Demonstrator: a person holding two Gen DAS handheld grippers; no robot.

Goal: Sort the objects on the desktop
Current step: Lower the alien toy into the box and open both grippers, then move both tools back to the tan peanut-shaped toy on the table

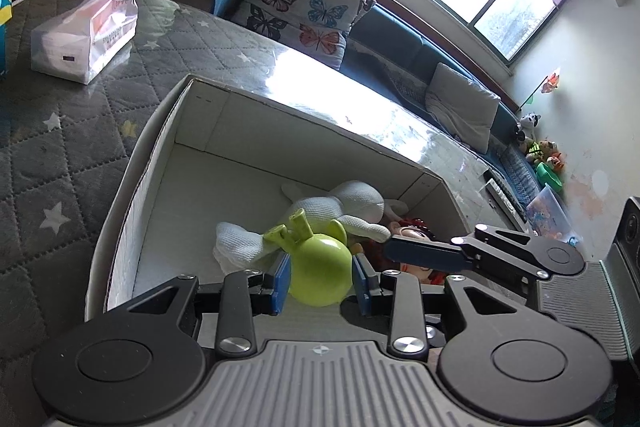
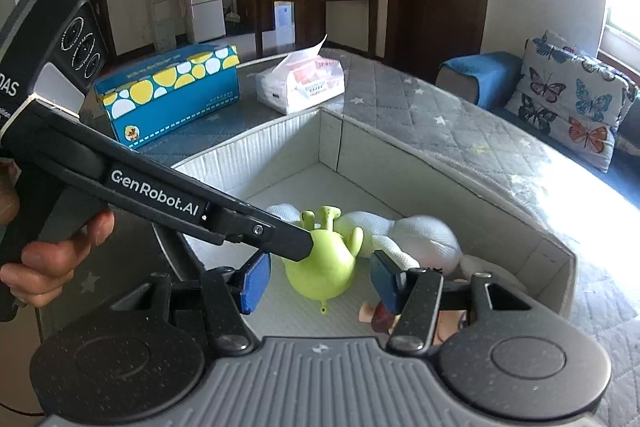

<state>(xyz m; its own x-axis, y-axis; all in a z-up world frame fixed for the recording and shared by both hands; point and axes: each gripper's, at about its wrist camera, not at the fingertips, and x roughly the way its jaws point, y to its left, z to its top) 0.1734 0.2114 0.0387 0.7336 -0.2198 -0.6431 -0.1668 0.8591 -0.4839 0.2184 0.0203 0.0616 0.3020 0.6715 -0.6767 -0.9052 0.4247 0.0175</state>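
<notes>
Green toy (image 1: 318, 269), smooth glossy rubber, round body with ears and stubby horns, sits between the blue pads of the left gripper (image 1: 320, 281); jaws pinching it at its widest part, horns pointing away from the camera. Toy is inside the cardboard box (image 1: 132, 171), low over its floor, near the box's near wall. Behind it lie a white knitted plush (image 1: 352, 205) and a red-haired doll (image 1: 416, 227). Right gripper (image 2: 316, 283) hovers just beside it over the same box, jaws spread, holding nothing. Judgement: left is placing; release comes next. Tissue pack (image 2: 302, 83) stands on the quilted worktop past the box's far corner.
</notes>
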